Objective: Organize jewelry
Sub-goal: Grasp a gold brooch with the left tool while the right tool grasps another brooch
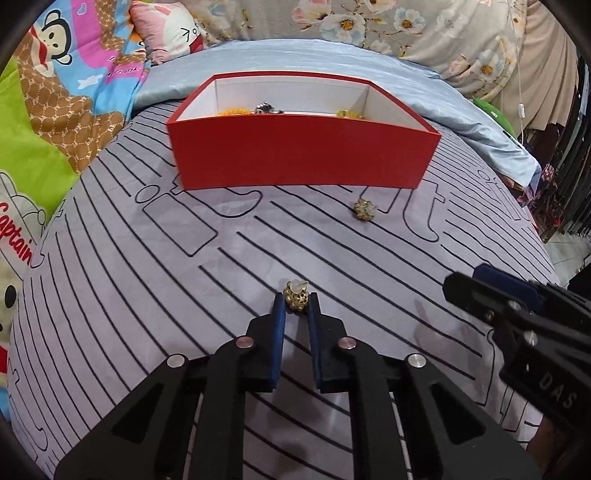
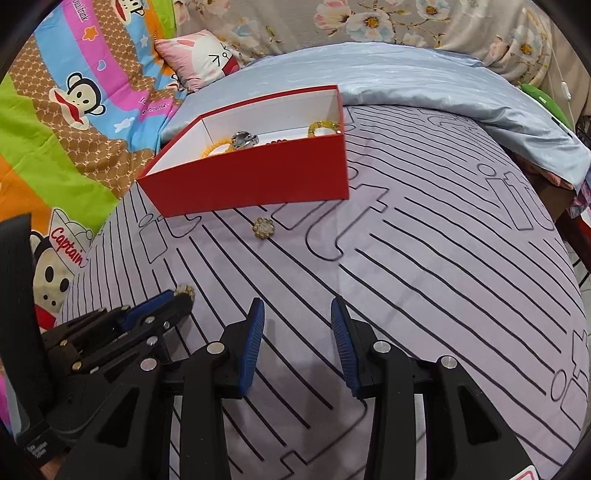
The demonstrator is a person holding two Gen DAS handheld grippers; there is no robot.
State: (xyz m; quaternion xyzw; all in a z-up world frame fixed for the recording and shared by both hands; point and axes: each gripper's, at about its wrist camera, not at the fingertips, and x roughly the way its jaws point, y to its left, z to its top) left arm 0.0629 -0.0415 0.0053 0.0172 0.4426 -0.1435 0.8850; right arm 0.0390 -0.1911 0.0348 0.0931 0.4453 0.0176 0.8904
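Observation:
A red box (image 1: 299,155) with a white inside stands on the grey striped cloth; it holds yellow bead bracelets (image 2: 323,127) and a silver piece (image 2: 244,139). My left gripper (image 1: 296,302) is shut on a small gold flower earring (image 1: 296,297) low over the cloth. It also shows in the right wrist view (image 2: 183,295) at the left. A second gold flower earring (image 1: 365,209) lies on the cloth just before the box, also in the right wrist view (image 2: 263,227). My right gripper (image 2: 297,308) is open and empty above the cloth, right of the left one.
The grey striped cloth (image 2: 443,277) covers a rounded surface. A pale blue sheet (image 1: 369,62) lies behind the box. Cartoon-print bedding (image 2: 74,110) is at the left and a floral cover (image 1: 406,22) at the back. The surface drops off at the right edge.

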